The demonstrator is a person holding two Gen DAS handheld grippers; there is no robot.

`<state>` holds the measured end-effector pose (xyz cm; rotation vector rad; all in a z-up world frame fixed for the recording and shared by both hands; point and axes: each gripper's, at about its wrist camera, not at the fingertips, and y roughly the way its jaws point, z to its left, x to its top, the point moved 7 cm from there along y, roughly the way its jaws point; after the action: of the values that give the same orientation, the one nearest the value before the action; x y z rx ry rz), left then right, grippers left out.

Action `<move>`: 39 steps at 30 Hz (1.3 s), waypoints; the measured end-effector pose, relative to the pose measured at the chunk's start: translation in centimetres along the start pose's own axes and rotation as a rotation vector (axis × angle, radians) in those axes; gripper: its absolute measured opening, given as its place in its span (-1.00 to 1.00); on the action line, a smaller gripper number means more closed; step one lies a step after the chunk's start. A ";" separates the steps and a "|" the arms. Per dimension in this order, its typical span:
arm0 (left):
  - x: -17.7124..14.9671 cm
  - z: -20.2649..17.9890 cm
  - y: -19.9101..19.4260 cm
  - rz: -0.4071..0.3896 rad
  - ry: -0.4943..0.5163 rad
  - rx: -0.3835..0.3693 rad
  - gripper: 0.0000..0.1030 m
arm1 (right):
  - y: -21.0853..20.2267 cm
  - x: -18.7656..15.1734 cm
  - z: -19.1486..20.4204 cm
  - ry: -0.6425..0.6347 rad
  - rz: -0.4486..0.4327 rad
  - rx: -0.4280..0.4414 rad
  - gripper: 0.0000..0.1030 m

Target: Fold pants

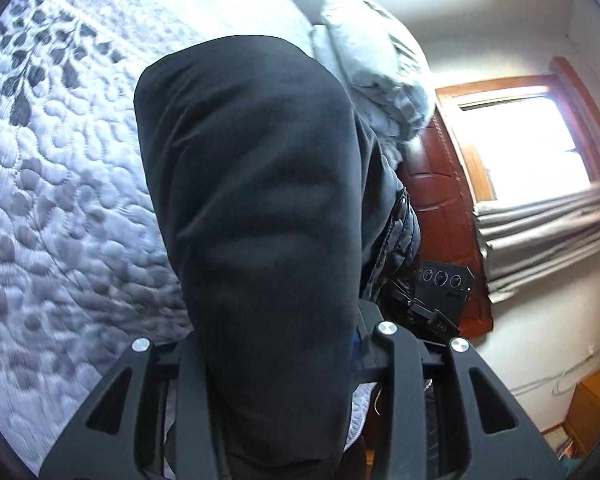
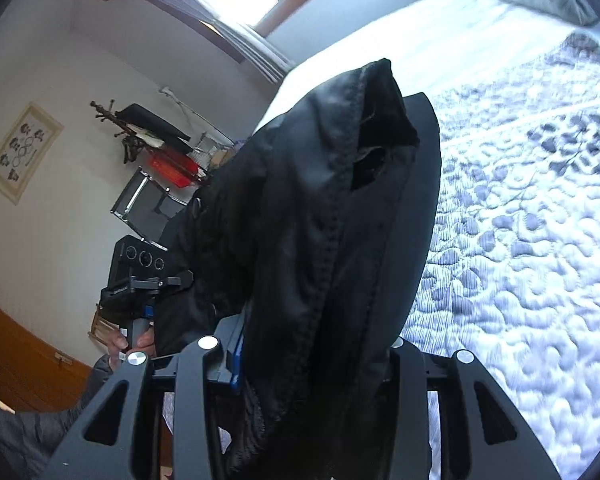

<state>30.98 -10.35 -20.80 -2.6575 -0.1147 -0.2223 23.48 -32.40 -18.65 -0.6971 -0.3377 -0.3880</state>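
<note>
1. In the left wrist view, a quilt (image 1: 60,208) with a gray leaf pattern covers the bed on the left side.
2. The black pants (image 1: 252,200) fill the middle of this view. They are draped over the left gripper (image 1: 276,360) and rise from it, lifted above the quilt.
3. The cloth hides the fingertips of the left gripper. Its jaws stand narrow and seem to pinch the pants, but the contact itself is not visible.
4. Further right there is a gray pillow (image 1: 380,64), then a window (image 1: 516,144) with a wooden frame and a curtain (image 1: 548,232) below it.
5. In the right wrist view, a framed picture (image 2: 22,152) hangs on the wall at the left. Lower, a hand (image 2: 130,342) holds the handle of the other gripper.
6. In the middle, the right gripper (image 2: 320,352) pinches a bunched, seamed part of the pants (image 2: 340,220), which covers its fingers.
7. On the right lies the quilt (image 2: 520,260).
</note>
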 end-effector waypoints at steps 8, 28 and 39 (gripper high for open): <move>1.6 5.3 1.8 0.027 -0.077 0.047 -0.25 | 3.5 -1.0 -3.5 0.095 0.048 -0.011 -0.17; 2.6 6.6 3.5 0.046 -0.045 0.118 0.21 | 2.5 -2.7 -6.8 0.203 0.062 -0.025 0.31; 2.3 6.5 -0.3 -0.013 0.003 0.257 0.35 | -5.6 -3.5 -7.6 0.149 -0.103 -0.201 0.40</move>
<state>34.06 -6.99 -26.01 -2.4017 -0.1490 -0.2019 19.20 -40.70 -22.52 -0.8436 -0.1950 -0.5745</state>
